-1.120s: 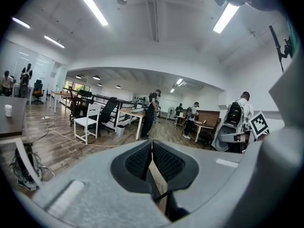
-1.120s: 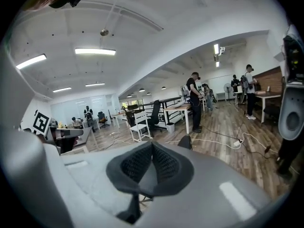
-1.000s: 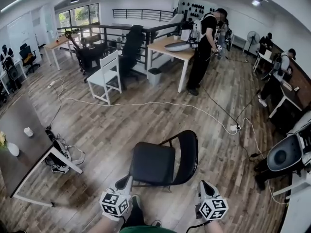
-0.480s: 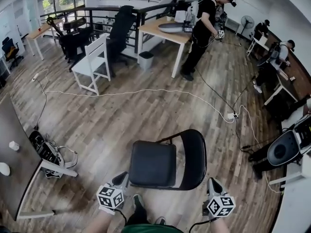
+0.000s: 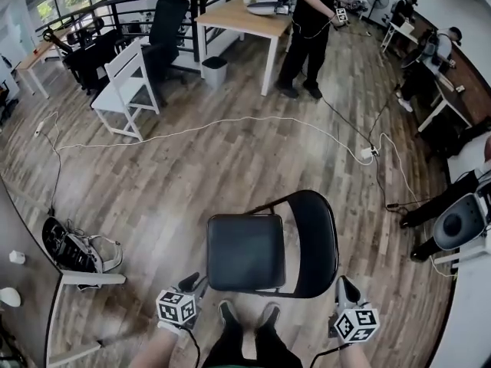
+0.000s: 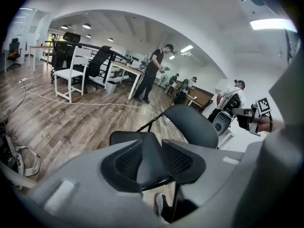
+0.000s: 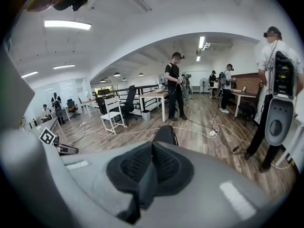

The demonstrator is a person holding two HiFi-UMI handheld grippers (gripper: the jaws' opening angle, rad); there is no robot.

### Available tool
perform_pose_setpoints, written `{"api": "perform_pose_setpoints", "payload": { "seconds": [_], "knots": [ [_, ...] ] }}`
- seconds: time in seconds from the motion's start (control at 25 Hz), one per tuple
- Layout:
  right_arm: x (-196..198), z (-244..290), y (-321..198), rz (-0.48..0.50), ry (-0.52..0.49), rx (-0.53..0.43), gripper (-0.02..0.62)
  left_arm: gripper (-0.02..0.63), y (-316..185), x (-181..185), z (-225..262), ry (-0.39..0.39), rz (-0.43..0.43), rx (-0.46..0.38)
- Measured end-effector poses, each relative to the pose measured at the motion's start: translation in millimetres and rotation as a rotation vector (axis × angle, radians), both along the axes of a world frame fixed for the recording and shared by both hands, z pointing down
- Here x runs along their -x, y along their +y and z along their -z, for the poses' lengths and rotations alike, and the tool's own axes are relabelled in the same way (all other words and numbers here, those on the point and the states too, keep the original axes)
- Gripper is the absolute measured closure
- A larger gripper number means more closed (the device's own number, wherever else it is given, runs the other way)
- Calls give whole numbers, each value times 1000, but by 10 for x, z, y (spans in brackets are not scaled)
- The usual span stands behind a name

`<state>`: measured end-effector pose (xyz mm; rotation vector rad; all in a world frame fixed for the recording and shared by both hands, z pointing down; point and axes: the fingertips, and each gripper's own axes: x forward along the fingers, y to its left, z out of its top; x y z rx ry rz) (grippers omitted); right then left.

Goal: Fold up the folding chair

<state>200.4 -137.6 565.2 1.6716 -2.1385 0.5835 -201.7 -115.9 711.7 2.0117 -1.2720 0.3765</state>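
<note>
While one folding chair (image 5: 245, 251) stands unfolded, two grippers (image 5: 196, 282) (image 5: 346, 284) hover near it.

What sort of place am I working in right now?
Likely an open-plan office or lab workspace: a light wooden desk on white legs, a black swivel office chair, and a white cable trailing across the wood-plank floor.
</note>
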Motion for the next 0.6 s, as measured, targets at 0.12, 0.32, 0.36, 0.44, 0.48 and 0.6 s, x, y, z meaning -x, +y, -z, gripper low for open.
{"api": "perform_pose_setpoints", "payload": {
  "seconds": [0.12,0.32,0.36,0.44,0.48,0.6],
  "knots": [
    [-121,-261,-108,-12,-28,20,592,434,23,-162,-430,-27,-52,64],
    [-360,-442,-462,-52,-64,-62,592,351,17,-307,-1149,-18,-26,155],
    [-385,-410,-543,-50,-51,-87,591,345,-2,-275,-1258,0,9,175],
    [-433,-388,-659,-35,-16,-106,573,336,8,-182,-1486,25,73,225],
    [-458,-413,-699,-24,-3,-98,556,334,33,-130,-1611,30,99,250],
    [-553,-572,-785,-4,-5,-45,514,324,126,-10,-1997,43,151,317]
  ]
}}
